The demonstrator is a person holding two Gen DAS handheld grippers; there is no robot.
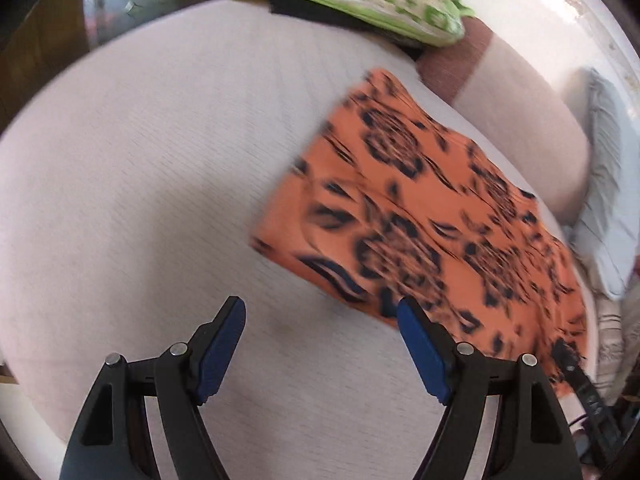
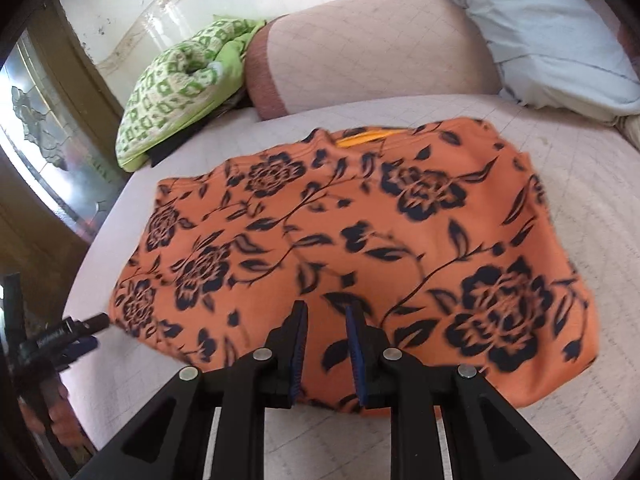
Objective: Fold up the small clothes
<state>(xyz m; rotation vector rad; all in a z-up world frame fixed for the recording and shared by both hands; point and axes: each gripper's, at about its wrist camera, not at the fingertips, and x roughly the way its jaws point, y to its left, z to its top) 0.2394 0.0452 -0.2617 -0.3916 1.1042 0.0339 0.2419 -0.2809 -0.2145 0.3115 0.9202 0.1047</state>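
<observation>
No text, label or number is legible; faint lettering on the left claw is too blurred.

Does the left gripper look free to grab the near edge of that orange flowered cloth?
Probably yes. The left gripper is open and empty, right at the orange cloth's edge, with nothing between them.

Orange garment with a dark navy flower-and-vine print lies flat on the bed, folded into a rough rectangle. A yellow-orange inner strip shows at its 12 o'clock edge. Edges slightly rumpled at 3 o'clock. Left wrist view: same garment, motion-blurred.
</observation>
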